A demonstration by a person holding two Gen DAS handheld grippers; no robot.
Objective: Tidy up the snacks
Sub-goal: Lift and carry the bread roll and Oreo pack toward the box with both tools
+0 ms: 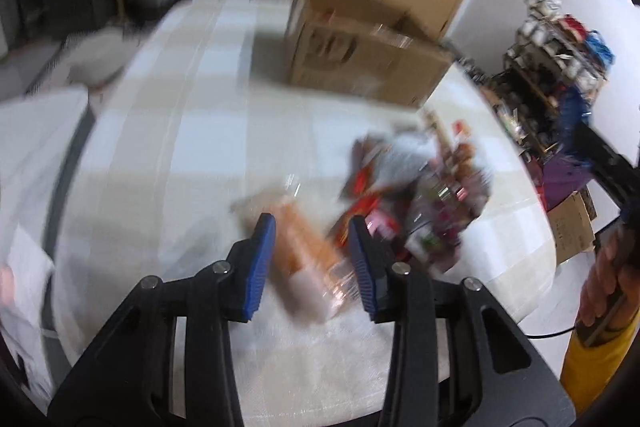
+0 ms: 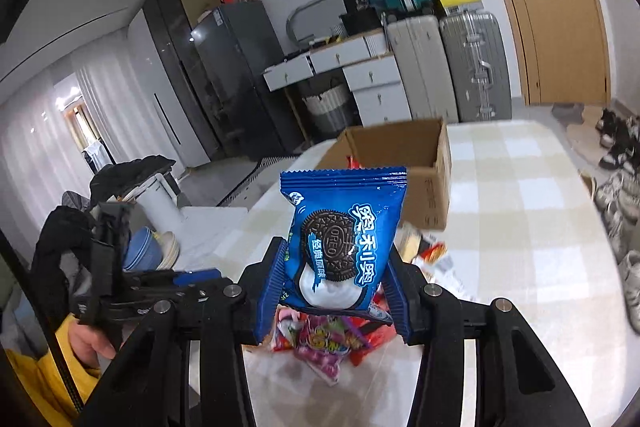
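Checked tablecloth, a carton (image 2: pixel 404 163) open at the far end, and most of the job ahead: the snack heap (image 1: pixel 420 195) is barely dented. Right gripper (image 2: pixel 332 267) clamps a blue Oreo pack (image 2: pixel 340 239) above the heap, not yet boxed. Left gripper (image 1: pixel 312 259) straddles an orange packet (image 1: pixel 308 247) through heavy blur; whether its pads press, I cannot tell.

Blue Oreo packet (image 2: pixel 340 243) upright above snack pile (image 2: pixel 328 339); cardboard box (image 2: pixel 434 187) behind.
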